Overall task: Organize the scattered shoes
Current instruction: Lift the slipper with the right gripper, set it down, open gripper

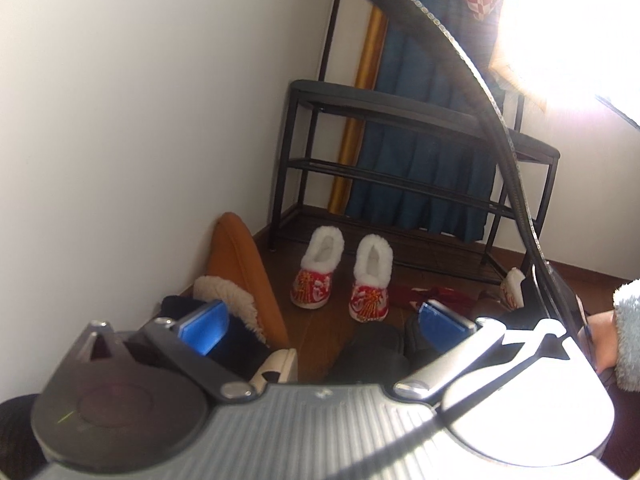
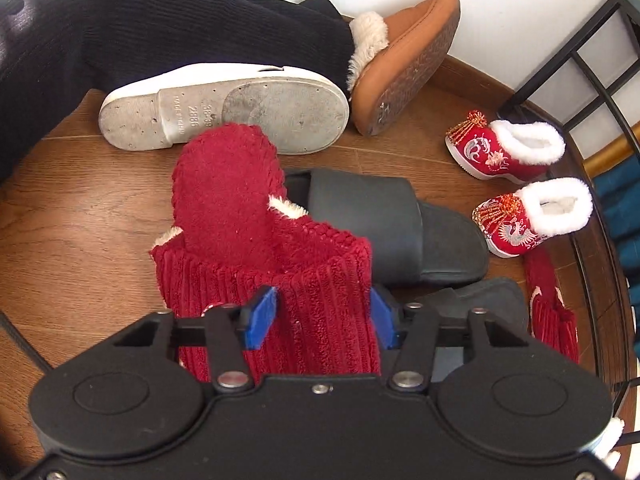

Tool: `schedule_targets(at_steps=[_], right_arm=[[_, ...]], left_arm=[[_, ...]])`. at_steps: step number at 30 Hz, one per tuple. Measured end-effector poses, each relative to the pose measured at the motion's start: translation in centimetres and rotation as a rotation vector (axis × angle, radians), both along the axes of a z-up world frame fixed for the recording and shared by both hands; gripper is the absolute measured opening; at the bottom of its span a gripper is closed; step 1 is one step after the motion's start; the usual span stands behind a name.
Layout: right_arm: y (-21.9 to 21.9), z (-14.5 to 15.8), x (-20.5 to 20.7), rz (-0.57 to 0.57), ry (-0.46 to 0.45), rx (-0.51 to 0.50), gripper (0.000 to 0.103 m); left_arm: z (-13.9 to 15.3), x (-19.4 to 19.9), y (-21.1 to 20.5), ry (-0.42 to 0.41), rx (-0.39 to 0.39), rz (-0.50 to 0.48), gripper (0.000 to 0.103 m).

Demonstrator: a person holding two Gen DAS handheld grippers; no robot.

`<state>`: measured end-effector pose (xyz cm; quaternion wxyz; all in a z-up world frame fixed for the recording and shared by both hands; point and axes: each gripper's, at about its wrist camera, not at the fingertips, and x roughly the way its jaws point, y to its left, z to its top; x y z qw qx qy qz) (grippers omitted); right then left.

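Observation:
My right gripper [image 2: 324, 320] is shut on the toe part of a dark red corduroy slipper [image 2: 256, 240], which lies over a black slide sandal [image 2: 400, 224]. A second red slipper [image 2: 554, 312] lies at the right. A pair of small red embroidered shoes with white fur, one [image 2: 504, 152] behind the other [image 2: 528, 216], stands near the black shoe rack [image 2: 568, 60]. My left gripper [image 1: 320, 320] is open and empty above the floor, with the same pair [image 1: 340, 280] ahead of it and the rack [image 1: 400, 152] beyond.
A white shoe [image 2: 224, 108] lies on its side and a tan fur-lined slipper [image 2: 400, 60] leans on the wall. A person's dark-trousered leg [image 2: 140, 20] is at the left. Blue curtain [image 1: 420, 120] hangs behind the rack. Wooden floor [image 2: 80, 220] is all around.

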<state>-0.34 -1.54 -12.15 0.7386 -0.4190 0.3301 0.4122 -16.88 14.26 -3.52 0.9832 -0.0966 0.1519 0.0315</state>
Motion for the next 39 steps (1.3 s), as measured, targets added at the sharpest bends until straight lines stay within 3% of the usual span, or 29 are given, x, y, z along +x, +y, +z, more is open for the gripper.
schedule_targets(at_steps=[1,4,9,15,20,30,39], right_arm=[[-0.1,-0.2,-0.2,-0.009,0.005,0.005,0.034],[-0.3,-0.7,-0.6,-0.034,0.02,0.019,0.024],[-0.7,-1.3,-1.4,-0.09,0.055,0.055,0.016],[-5.4,1.1,-1.8,-0.525,0.307,0.27,0.015],[-11.5,-0.3,-4.2,-0.959,0.596,0.453,0.015],[-15.2,-6.0,-9.2,-1.348,0.82,0.736,0.015],[-14.1,-6.7,-8.0,-1.335,0.8,0.742,0.015]], left_arm=[[0.0,0.1,0.0,0.003,-0.005,0.0,0.103],[0.0,0.1,0.1,0.0,-0.009,0.0,0.103],[0.4,-0.3,0.3,-0.025,-0.014,0.014,0.103],[0.6,-1.0,0.7,-0.042,-0.047,0.019,0.103],[0.8,-1.4,0.5,-0.062,-0.067,-0.006,0.103],[0.8,-1.6,0.0,-0.067,-0.076,-0.038,0.103],[1.0,-2.0,0.0,-0.068,-0.066,-0.019,0.103]])
